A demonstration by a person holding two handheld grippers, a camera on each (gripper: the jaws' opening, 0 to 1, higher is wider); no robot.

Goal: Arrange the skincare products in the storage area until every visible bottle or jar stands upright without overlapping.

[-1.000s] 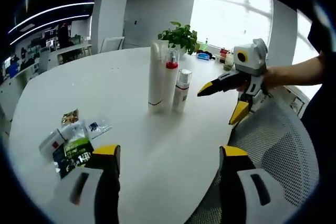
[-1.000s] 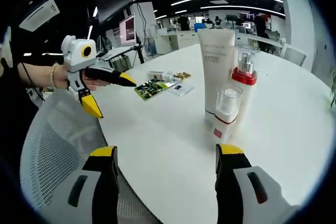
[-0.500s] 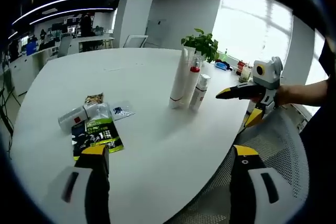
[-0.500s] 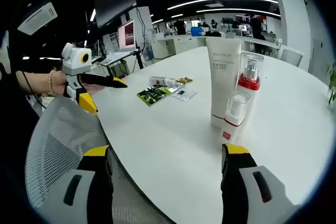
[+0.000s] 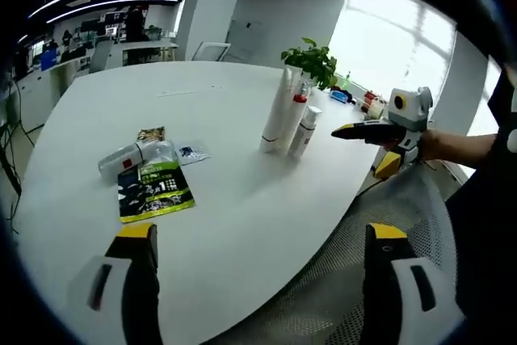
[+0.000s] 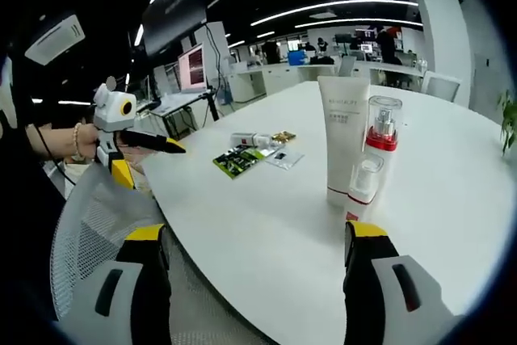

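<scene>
Three skincare items stand upright, close together, on the white round table (image 5: pixel 242 208): a tall white tube (image 5: pixel 277 111), a clear pump bottle with a red collar (image 5: pixel 294 119) and a small white bottle (image 5: pixel 304 130). The right gripper view shows the same tube (image 6: pixel 342 145), pump bottle (image 6: pixel 380 151) and small bottle (image 6: pixel 360 191). A small white bottle with a red label (image 5: pixel 119 161) lies on its side by a green sachet (image 5: pixel 153 191). My left gripper (image 5: pixel 261 233) is open and empty, off the table edge. My right gripper (image 6: pixel 254 233) is open and empty too.
A gold sachet (image 5: pixel 150 134) and a clear sachet (image 5: pixel 191 152) lie beside the fallen bottle (image 6: pixel 246 140). A grey mesh chair (image 5: pixel 380 216) sits under both grippers. A potted plant (image 5: pixel 311 58) stands behind the upright group. Desks and monitors fill the room beyond.
Both cameras have pulled back from the table, so the products look smaller and farther. Both grippers stay open and the products have not moved.
</scene>
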